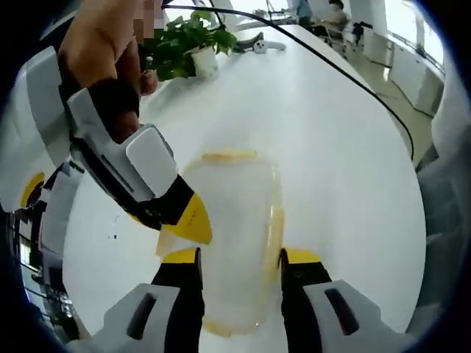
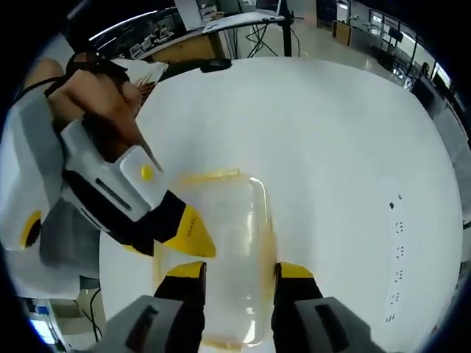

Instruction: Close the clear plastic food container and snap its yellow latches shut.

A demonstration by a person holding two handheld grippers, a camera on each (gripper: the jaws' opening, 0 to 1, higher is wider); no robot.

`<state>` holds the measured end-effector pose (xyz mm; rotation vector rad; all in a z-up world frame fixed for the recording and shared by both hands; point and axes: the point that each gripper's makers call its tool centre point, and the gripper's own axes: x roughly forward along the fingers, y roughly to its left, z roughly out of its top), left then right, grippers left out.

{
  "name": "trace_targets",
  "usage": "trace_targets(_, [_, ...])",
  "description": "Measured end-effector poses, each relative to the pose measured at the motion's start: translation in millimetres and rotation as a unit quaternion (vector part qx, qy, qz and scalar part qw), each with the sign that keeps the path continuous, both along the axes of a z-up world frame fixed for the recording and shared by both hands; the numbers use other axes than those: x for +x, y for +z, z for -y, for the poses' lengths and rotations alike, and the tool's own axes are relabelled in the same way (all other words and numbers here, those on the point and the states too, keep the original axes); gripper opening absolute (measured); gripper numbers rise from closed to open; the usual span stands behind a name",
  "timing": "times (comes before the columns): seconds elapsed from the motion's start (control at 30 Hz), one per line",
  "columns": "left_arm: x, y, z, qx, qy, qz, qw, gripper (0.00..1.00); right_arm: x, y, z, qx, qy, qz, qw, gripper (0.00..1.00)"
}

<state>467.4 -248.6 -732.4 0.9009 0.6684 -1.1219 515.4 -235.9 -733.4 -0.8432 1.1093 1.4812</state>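
Straddling one clear container (image 1: 235, 243), two grippers (image 1: 240, 257) (image 2: 239, 271); yellow latches (image 1: 275, 224).

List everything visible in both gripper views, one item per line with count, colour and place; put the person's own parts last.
food container: 1, clear plastic with yellow latches, on the table between the gripper jaws; also in the right gripper view.
table: 1, white, under the container.
potted plant: 1, green leaves in a white pot, far end of the table in the left gripper view.
cable: 1, black, running across the table's far side.
left gripper: 1, grey with black and yellow jaws, jaws either side of the container.
right gripper: 1, same colours, jaws either side of the container; grip cannot be confirmed.
hand: 1, gripping the other gripper's handle, upper left.
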Motion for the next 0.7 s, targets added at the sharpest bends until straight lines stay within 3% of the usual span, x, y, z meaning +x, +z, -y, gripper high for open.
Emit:
trace_targets(0.13, [-0.7, -0.7, 2.6, -0.001, -0.003, 0.01, 0.9999, 0.35, -2.7, -1.0, -0.9, -0.009, 0.008, -0.004, 0.9999, 0.32])
trace_targets(0.23, [-1.5, -0.2, 1.1, -0.001, -0.001, -0.001, 1.0, 0.35, -4.0, 2.3, -1.7, -0.017, 0.008, -0.005, 0.9998, 0.31])
trace_targets(0.27, [-2.8, -1.1, 3.1, -0.006, -0.005, -0.003, 1.0, 0.35, 0.9, 3.0, -6.4, -0.007, -0.021, 0.003, 0.9998, 0.31])
trace_targets(0.3, [-3.2, -1.6, 2.1, -0.004, -0.005, 0.0, 1.0, 0.35, -3.7, 7.3, -0.4, -0.019, 0.002, -0.013, 0.9997, 0.31])
trace_targets(0.47, [-3.2, -1.6, 2.3, -0.004, -0.005, 0.002, 1.0, 0.35, -5.5, 5.7, -1.9, -0.028, 0.012, -0.004, 0.9995, 0.31])
trace_targets(0.7, [-4.4, -1.4, 2.4, -0.012, -0.007, 0.008, 0.9999, 0.36, -7.4, 4.1, 2.0, -0.002, 0.001, -0.007, 1.0, 0.32])
